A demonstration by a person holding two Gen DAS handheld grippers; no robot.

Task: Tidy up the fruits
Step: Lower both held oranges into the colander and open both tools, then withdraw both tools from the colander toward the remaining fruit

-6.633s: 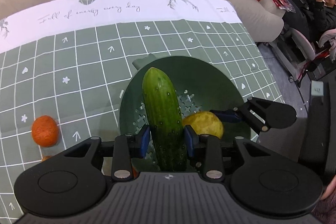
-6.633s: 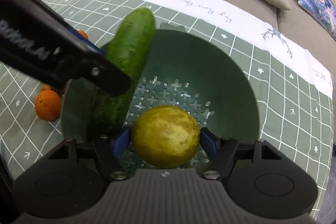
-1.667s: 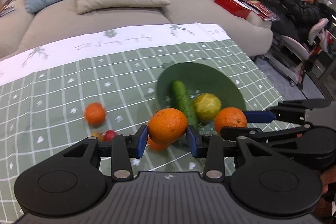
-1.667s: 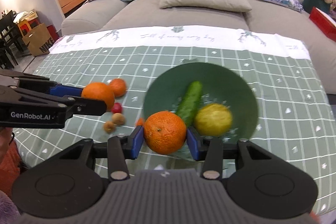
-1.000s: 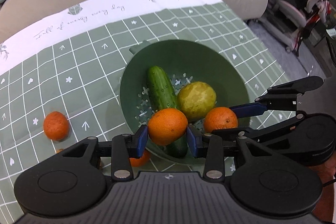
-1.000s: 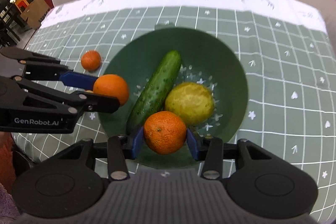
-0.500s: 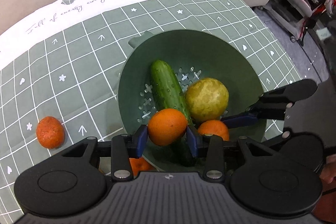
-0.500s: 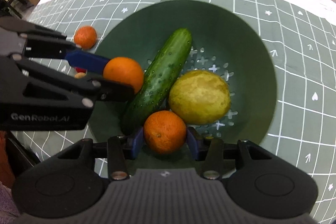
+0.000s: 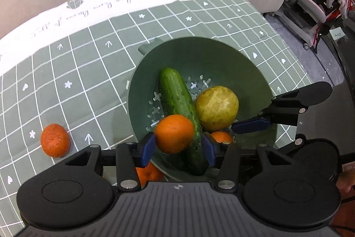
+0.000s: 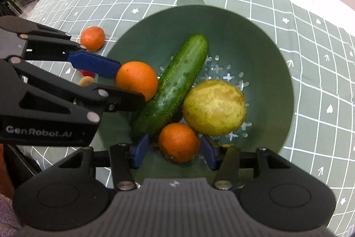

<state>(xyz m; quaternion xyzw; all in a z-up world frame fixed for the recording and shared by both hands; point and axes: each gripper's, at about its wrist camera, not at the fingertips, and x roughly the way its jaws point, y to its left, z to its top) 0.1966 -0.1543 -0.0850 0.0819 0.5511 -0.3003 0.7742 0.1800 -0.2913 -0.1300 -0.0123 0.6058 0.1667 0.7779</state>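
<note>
A round dark green plastic strainer bowl (image 10: 277,72) sits on the bench, on a green checked cloth (image 10: 321,48) with white lines, close to the bench's near edge. Inside the bowl lie a long bumpy green cucumber (image 10: 173,86) and a big round yellow-green fruit (image 10: 214,107), side by side and touching.

The left hand-held gripper (image 9: 178,148) hangs over the near left part of the bowl. Its blue pads have just been moving apart. A smooth round orange (image 9: 174,133) is between them. It looks a bit blurry, and there is a gap beside it on the right, so the pads do not squeeze it. In the right view this orange (image 10: 136,80) sits at the tips of the left gripper, right next to the cucumber.

The right hand-held gripper (image 10: 173,151) points down into the near side of the bowl. Its pads have just been moving apart too. A second round orange (image 10: 178,141) sits between them, low in the bowl, and there is a small gap on each side of it. It rests against the cucumber's near end and the yellow-green fruit.

A small rough orange mandarin (image 9: 55,140) lies on the cloth, left of the bowl and apart from it. Another orange fruit (image 9: 147,173) peeks out under the left gripper, just outside the bowl. A tiny red fruit (image 10: 87,73) and a tiny tan one (image 10: 86,81) lie on the cloth near the left side of the bowl.
</note>
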